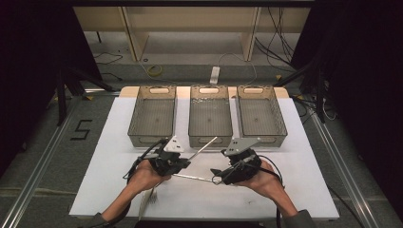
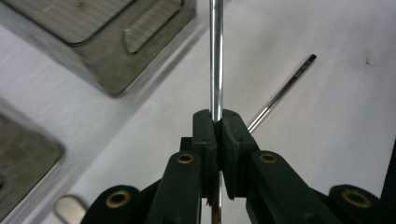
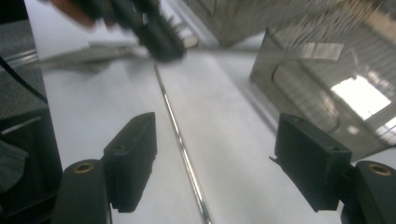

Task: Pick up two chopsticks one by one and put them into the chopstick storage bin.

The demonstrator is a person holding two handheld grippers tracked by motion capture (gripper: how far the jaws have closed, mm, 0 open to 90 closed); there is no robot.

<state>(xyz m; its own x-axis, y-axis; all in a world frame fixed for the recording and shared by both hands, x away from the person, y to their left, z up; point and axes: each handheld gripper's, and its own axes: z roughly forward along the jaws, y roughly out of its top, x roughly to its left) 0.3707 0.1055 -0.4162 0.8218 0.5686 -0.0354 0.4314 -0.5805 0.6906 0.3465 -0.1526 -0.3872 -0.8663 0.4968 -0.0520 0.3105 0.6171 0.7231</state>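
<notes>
My left gripper (image 1: pixel 186 163) (image 2: pixel 215 122) is shut on a shiny metal rod (image 1: pixel 203 148) (image 2: pixel 215 56), which sticks out past the jaws toward the middle tray. A second, thinner rod (image 1: pixel 192 177) (image 2: pixel 286 87) (image 3: pixel 181 148) lies flat on the white mat between the two hands. My right gripper (image 1: pixel 216 176) (image 3: pixel 218 141) is open just above the mat, its jaws standing on either side of this thin rod without touching it. In the right gripper view the left gripper (image 3: pixel 158 33) shows blurred at the top.
Three grey mesh trays stand side by side at the back of the white mat (image 1: pixel 119 190): left (image 1: pixel 147 138), middle (image 1: pixel 209 141) and right (image 1: pixel 266 139). Free mat lies to both sides of the hands. Beyond the table there are cables and a shelf.
</notes>
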